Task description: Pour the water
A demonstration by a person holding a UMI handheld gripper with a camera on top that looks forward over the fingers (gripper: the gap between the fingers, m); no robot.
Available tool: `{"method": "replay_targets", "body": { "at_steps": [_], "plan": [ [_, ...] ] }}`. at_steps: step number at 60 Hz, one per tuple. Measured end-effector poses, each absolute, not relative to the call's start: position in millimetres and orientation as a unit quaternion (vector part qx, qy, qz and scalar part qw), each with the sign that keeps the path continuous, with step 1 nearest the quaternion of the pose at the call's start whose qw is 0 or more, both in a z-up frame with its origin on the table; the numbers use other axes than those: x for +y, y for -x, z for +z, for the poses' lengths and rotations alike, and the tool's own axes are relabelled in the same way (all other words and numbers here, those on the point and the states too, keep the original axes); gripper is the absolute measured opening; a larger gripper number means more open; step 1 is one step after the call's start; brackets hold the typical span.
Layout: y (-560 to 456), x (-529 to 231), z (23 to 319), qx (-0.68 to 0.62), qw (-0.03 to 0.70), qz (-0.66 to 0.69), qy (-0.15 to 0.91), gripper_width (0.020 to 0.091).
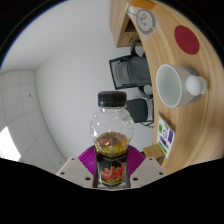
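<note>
The tongs (113, 170) are tilted hard, so the view past them is rolled well to one side. Their two fingers reach forward on either side of the bottle (112, 140), which serves as the landmark here: one finger lies against the bottle's left flank, the other against its right. The purple pads (91, 156) press on the bottle's lower body from both sides, clamping it between them.
</note>
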State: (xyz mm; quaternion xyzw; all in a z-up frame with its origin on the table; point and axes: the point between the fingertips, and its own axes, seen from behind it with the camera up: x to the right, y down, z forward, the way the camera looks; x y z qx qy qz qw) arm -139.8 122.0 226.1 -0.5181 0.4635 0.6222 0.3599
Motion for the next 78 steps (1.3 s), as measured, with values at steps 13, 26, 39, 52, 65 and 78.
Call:
{"method": "replay_targets", "body": {
  "at_steps": [13,26,39,52,65,78],
  "plan": [
    [137.2,141.1,178.4,0.538,0.251,0.661,0.459,0.0357],
    [136.1,139.6,183.7,0.494,0.276,0.636,0.524,0.0358],
    [86.4,131.1,241.6,0.295,0.471,0.478,0.68,0.0359],
    [-24.7,121.1,286.4,0.121,0.631,0.24,0.728,0.036],
    [-95.6,116.0,211.8,-0.007,0.639,0.031,0.769,0.0359],
    [-104.9,110.0,126.6,-0.031,0.598,0.007,0.801,0.0359]
  ]
}}
